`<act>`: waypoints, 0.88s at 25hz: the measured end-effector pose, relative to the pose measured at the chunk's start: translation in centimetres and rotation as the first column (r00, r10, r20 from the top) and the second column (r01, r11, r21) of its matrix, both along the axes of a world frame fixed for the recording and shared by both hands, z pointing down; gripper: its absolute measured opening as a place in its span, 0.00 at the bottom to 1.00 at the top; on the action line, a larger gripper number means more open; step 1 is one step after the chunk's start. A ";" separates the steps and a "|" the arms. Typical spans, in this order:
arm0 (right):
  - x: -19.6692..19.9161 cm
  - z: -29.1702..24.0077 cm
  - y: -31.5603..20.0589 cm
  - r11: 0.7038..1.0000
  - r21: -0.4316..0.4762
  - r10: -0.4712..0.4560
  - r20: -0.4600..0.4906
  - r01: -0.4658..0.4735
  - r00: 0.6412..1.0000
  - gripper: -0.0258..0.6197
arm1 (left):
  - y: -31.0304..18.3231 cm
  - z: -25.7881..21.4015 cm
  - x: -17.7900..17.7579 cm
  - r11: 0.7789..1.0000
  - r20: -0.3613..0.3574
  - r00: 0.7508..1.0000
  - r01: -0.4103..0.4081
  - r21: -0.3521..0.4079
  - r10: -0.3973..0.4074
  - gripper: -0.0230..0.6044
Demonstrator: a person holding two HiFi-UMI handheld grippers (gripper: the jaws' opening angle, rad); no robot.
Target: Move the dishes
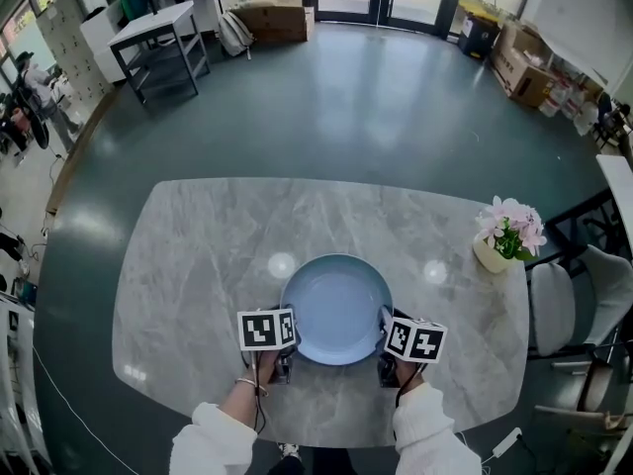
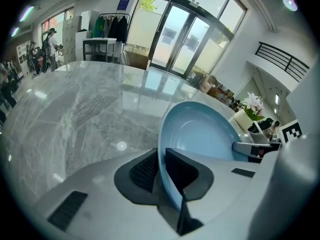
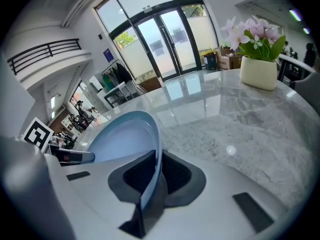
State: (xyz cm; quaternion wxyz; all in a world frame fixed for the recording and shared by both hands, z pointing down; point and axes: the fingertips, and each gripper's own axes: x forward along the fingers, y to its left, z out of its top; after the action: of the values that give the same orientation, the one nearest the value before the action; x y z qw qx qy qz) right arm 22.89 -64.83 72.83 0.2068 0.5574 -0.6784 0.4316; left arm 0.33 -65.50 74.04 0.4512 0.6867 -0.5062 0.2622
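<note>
A round light-blue plate is over the near middle of the grey marble table, held at two sides. My left gripper is shut on the plate's left rim. In the left gripper view the rim runs between the two dark pads of my left gripper. My right gripper is shut on the right rim, which stands between the pads of my right gripper in the right gripper view, with the plate beyond. I cannot tell whether the plate touches the table.
A cream pot of pink flowers stands near the table's right edge. A padded chair is beside the table on the right. Far back on the left stands a small table, with boxes at the far right.
</note>
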 end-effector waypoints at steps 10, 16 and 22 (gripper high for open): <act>0.2 0.9 0.0 1.000 -0.003 -0.003 0.001 0.003 1.000 0.19 | -0.4 -0.1 0.3 0.999 -0.011 1.000 -0.028 0.030 0.028 0.08; -0.2 0.9 -0.2 1.000 0.017 -0.014 0.016 0.014 1.000 0.26 | -0.4 0.1 0.5 0.998 -0.035 0.998 -0.045 0.040 0.046 0.21; 0.0 0.3 0.0 0.999 0.035 0.005 0.027 -0.006 1.000 0.37 | -0.4 -0.9 0.5 0.997 -0.042 0.998 -0.035 0.071 0.038 0.26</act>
State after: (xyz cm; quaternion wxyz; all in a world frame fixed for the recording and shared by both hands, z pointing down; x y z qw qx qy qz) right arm 22.87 -64.86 73.12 0.1866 0.5569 -0.6872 0.4275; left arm 0.87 -65.88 73.17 0.4326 0.7167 -0.4926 0.2376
